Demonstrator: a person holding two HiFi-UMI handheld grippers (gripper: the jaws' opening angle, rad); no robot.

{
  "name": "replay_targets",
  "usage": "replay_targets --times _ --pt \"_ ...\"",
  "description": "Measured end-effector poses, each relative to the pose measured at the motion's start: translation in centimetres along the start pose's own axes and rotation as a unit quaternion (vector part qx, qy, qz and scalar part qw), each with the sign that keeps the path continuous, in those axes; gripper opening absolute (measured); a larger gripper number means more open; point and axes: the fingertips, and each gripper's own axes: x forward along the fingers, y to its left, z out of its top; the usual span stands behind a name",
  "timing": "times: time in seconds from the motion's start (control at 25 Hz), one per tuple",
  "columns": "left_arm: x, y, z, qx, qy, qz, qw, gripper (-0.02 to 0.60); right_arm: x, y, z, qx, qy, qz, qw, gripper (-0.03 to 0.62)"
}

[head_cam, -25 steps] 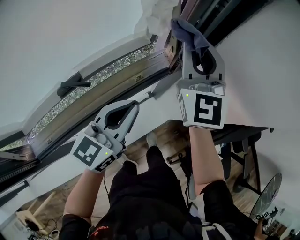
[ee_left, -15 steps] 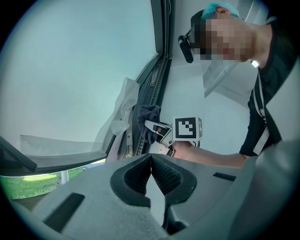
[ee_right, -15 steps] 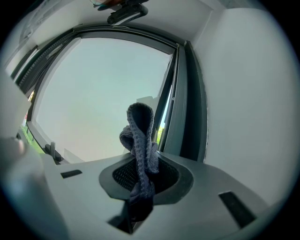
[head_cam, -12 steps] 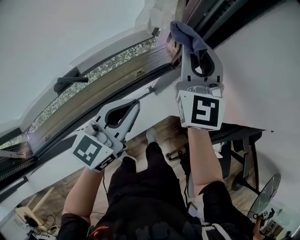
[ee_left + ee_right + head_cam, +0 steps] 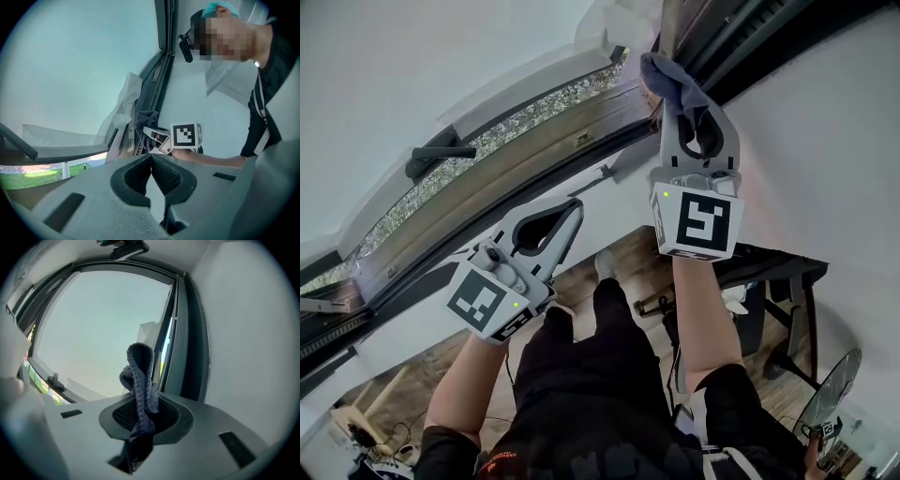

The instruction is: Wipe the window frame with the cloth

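The right tool is held up high, and its two jaws are squeezed tight on the cloth. The cloth is grey-blue and soft, and a bunched loop of it sticks out past the jaw tips. In the right gripper view the cloth stands up from between the jaws of the right tool, just beside the dark upright bar of the window frame. From the head view the cloth looks to be touching the window frame at the corner where the long bar meets the upright bar. The left tool is lower down, near the white wall under the window. Its jaws are pressed together with nothing in them. A dark handle sits on the frame, well away from the cloth.
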Motion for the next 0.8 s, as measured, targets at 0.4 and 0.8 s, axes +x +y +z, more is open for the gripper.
replay_targets --times 0.4,0.8 --pt "-0.2 0.4 -1.5 -0.008 0.013 0.006 0.9999 0.021 0.2 1.3 -4.8 0.006 0.04 0.005 0.999 0.06" --pt "0.1 0.8 -3.4 -0.018 0.026 0.008 0.9995 0.021 0.3 2.6 -9.3 0.009 0.073 0.011 0.997 0.06"
